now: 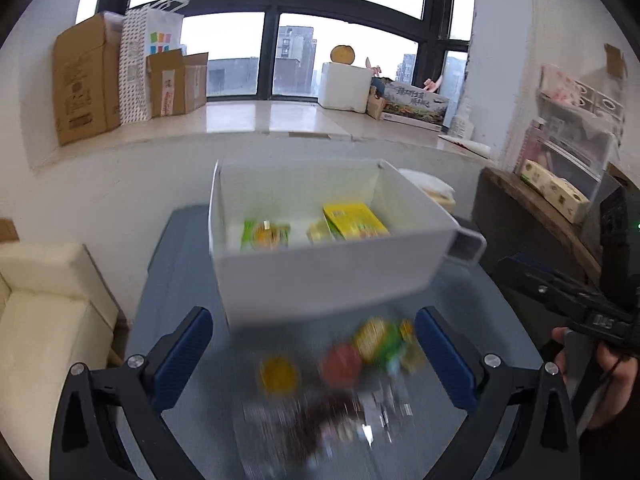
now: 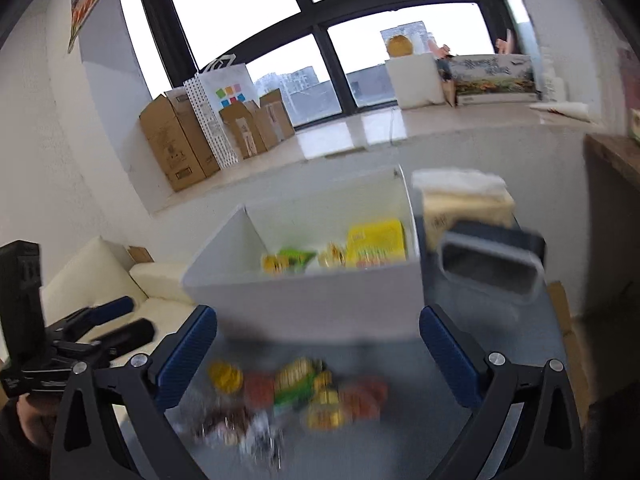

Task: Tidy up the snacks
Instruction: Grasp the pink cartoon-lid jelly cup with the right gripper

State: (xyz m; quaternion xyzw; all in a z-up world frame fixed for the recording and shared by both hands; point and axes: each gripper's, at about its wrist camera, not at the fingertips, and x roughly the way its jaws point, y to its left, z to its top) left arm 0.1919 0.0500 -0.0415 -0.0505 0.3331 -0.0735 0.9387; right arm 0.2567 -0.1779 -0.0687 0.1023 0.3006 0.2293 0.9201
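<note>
Lying loose between both released claws (image 1: 314, 360) (image 2: 318, 360), blurred snacks (image 1: 340, 372) sit before the white bin (image 1: 320, 276).

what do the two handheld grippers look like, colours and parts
Both match: the left gripper and right gripper have black angular frames with triangular cut-outs, silver round bolts at the pivots, and jaws faced with ribbed blue pads. The right gripper's black body carries white lettering, too blurred to read. No sleeve is clearly visible.

The white bin (image 1: 320, 280) looks like smooth matt plastic. Snack packets (image 2: 296, 392) near the table's front edge are glossy film. The table (image 1: 480, 308) top is shiny and reflective. Gripper pads (image 1: 184, 356) are ribbed blue rubber. Cardboard boxes (image 1: 84, 80) are matt.
</note>
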